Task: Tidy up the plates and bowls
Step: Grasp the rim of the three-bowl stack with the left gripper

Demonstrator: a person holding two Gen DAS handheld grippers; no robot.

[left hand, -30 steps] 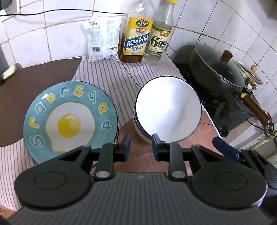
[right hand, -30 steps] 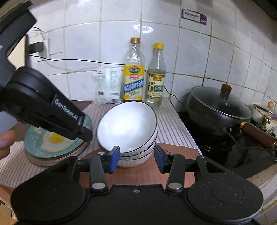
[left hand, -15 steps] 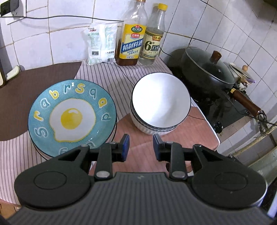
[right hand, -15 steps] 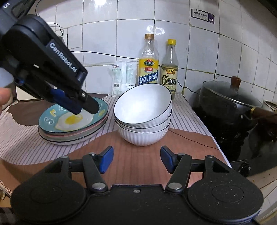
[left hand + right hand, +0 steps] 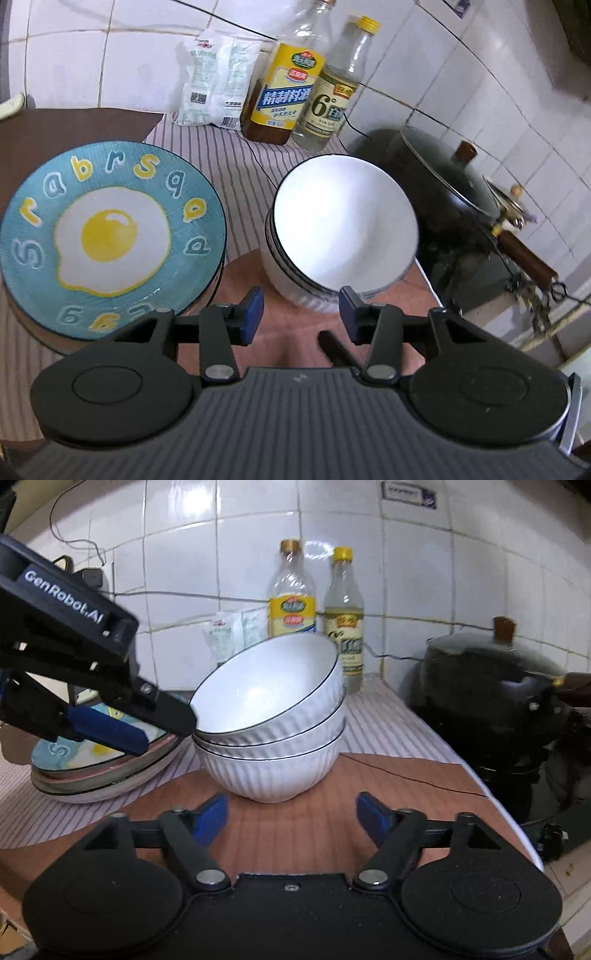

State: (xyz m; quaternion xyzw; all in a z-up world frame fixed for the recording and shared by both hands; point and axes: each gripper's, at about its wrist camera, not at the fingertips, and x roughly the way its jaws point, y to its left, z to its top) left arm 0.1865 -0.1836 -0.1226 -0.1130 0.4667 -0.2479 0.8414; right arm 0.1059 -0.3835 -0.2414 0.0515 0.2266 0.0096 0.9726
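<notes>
Now, your left gripper (image 5: 301,314): its blue-padded jaws stand apart with nothing between them; it hangs above the counter, over the gap between plates and bowls.

Your right gripper (image 5: 291,818): jaws spread wide and holding nothing; it sits low over the reddish-brown mat (image 5: 332,812), in front of the bowls.

Stack of white ribbed bowls with thin dark rims (image 5: 271,734): three nested, the top one tilted toward you. From the right wrist view the stack stands straight ahead of your right gripper, centred on the gap between its fingers but apart from them. From the left wrist view the bowls (image 5: 341,236) lie just beyond the right-hand pad of your left gripper.

Teal round plate printed with a fried egg and letters (image 5: 110,236): it tops a stack of plates (image 5: 107,771) just left of the bowls, on the striped cloth (image 5: 236,166). Your left gripper's tip, seen from the right wrist view (image 5: 147,720), reaches over the plates' right edge, close to the top bowl's rim; you cannot tell whether it touches.

Behind them: a yellow-labelled bottle of dark liquid (image 5: 286,92), a clear bottle with a yellow cap (image 5: 330,96) and a white packet (image 5: 218,81) against the tiled wall.

Right side: a black lidded pot (image 5: 443,184) on the stove.
</notes>
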